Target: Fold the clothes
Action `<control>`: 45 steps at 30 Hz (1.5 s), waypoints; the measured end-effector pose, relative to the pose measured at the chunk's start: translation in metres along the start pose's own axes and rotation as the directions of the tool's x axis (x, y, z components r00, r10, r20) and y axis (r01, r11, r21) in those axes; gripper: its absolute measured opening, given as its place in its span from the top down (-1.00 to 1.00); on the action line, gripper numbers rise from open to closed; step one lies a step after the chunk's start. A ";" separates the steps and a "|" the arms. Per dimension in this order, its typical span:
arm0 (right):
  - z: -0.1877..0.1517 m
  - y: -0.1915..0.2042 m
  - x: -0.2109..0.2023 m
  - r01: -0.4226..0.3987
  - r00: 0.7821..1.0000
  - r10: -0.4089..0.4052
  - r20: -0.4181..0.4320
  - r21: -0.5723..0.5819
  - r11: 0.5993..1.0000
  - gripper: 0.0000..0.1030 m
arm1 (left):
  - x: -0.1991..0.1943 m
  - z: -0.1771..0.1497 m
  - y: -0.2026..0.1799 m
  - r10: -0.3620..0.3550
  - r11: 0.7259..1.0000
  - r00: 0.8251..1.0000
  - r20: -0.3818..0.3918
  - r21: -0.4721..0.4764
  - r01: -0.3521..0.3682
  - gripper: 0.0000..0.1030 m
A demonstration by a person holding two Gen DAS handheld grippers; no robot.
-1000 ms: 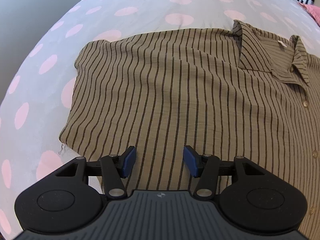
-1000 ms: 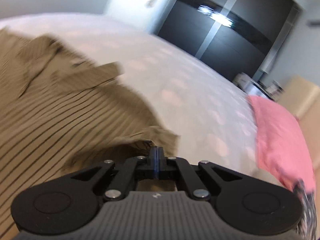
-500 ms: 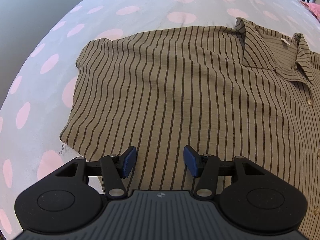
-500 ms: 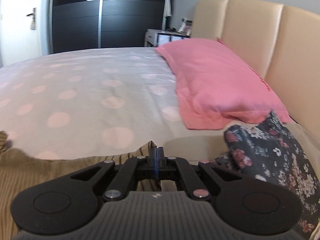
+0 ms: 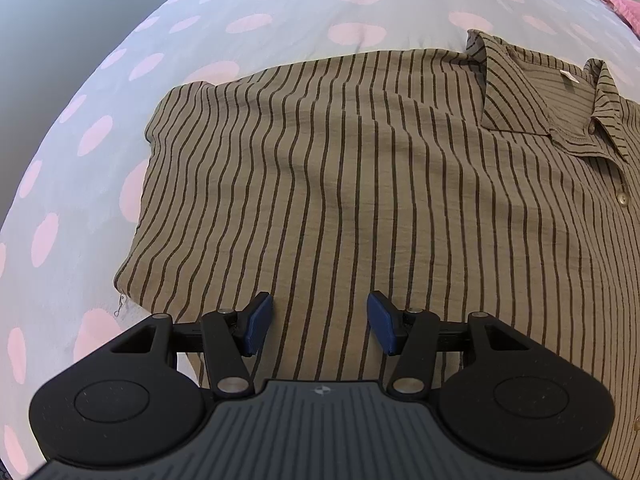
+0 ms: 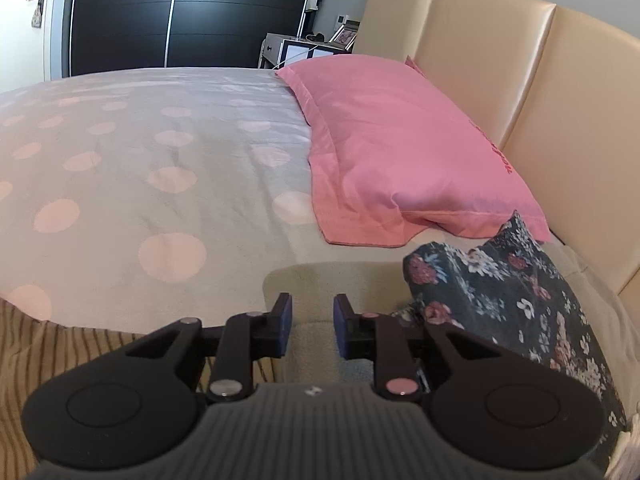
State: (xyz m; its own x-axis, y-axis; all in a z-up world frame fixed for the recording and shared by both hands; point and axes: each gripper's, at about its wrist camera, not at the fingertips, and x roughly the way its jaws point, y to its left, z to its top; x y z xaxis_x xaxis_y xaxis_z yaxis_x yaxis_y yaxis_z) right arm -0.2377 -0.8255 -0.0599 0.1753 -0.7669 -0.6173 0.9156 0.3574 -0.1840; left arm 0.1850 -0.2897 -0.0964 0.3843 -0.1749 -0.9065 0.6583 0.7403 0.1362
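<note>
The striped button-up shirt [image 5: 360, 184] lies spread face up on the polka-dot bedspread [image 5: 280, 12], filling the middle and right of the left wrist view, collar [image 5: 516, 100] at the upper right. It looks like thin, crinkled woven cloth: light, limp and likely to slide or bunch if dragged. I'd judge the safest places to pinch are a hem corner, such as the one at the lower left with a loose thread, or the sleeve edge at centre left, not the flat middle, where a pinch would only gather wrinkles.

The left gripper [image 5: 318, 322] tips steeply down over the lower part of the shirt, its blue pads spread wide with only flat cloth beneath them and nothing clamped.

In the right wrist view, the right gripper [image 6: 312, 326] points at a shallower angle toward the pink pillow [image 6: 400, 148] and a floral garment [image 6: 500, 300] at the lower right. Its jaws are opening and nothing sits between them; a strip of shirt shows at the lower left.
</note>
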 end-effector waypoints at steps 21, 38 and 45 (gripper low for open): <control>-0.136 -0.007 -0.229 -0.373 0.887 0.344 -0.307 -0.037 0.927 0.49 | -0.141 -0.071 -0.077 -0.187 0.953 0.962 0.201 0.273 0.128 0.02; -0.280 -0.014 -0.318 -0.409 0.787 0.355 -0.504 0.006 0.913 0.47 | -0.226 -0.210 -0.137 -0.129 0.937 0.953 0.273 0.349 0.027 0.02; -0.307 -0.027 -0.335 -0.382 0.813 0.326 -0.482 -0.019 0.924 0.46 | -0.220 -0.241 -0.138 -0.158 0.932 0.966 0.207 0.355 0.077 0.02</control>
State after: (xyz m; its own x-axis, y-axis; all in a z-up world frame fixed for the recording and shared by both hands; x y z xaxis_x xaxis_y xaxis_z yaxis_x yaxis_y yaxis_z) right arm -0.4323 -0.4146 -0.0824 0.2668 -0.2497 -0.9309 0.7718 0.6337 0.0512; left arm -0.1459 -0.1969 -0.0124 0.4004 -0.4203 -0.8143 0.8728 0.4456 0.1992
